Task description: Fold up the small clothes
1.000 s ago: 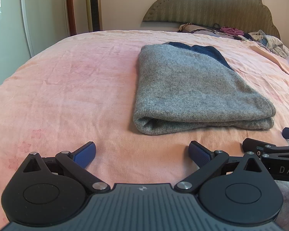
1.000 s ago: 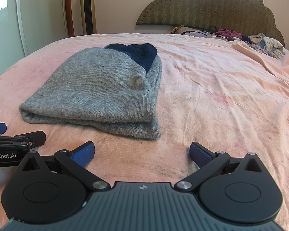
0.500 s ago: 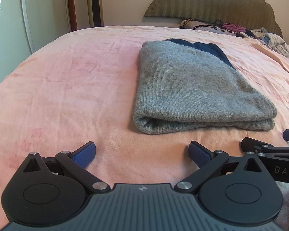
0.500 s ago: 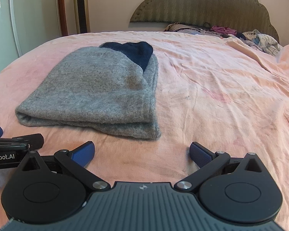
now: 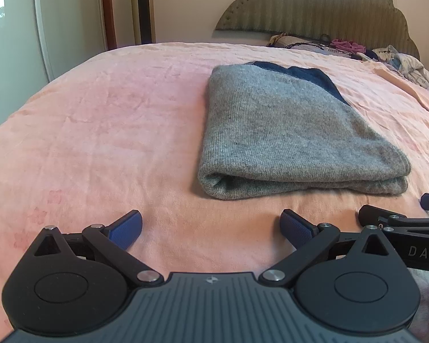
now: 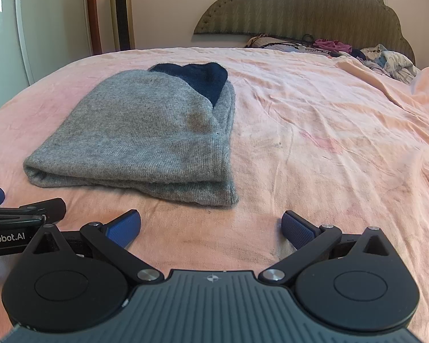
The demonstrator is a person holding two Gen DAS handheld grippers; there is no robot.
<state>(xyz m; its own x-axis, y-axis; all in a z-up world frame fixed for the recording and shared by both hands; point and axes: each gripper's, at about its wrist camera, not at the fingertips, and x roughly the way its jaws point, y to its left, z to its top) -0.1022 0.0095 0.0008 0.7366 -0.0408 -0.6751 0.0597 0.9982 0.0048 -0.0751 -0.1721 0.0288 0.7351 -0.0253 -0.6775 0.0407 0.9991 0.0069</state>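
Observation:
A grey knit garment (image 5: 286, 131) with a dark blue part at its far end lies folded flat on the pink bed sheet (image 5: 100, 131). My left gripper (image 5: 211, 228) stands open just short of its near folded edge, with nothing between its blue pads. In the right wrist view the same folded garment (image 6: 146, 134) lies ahead and to the left. My right gripper (image 6: 211, 227) is open and empty, a little short of the garment's near right corner. Each gripper shows at the edge of the other's view.
The pink sheet (image 6: 329, 143) is wrinkled to the right. A heap of loose clothes (image 6: 386, 60) lies at the padded headboard (image 6: 300, 8). A tall gold appliance (image 6: 121, 11) and a white door stand at the far left.
Both cameras have tilted and drifted slightly, so the garment sits a bit differently in view. The garment lies as before and both grippers stay open.

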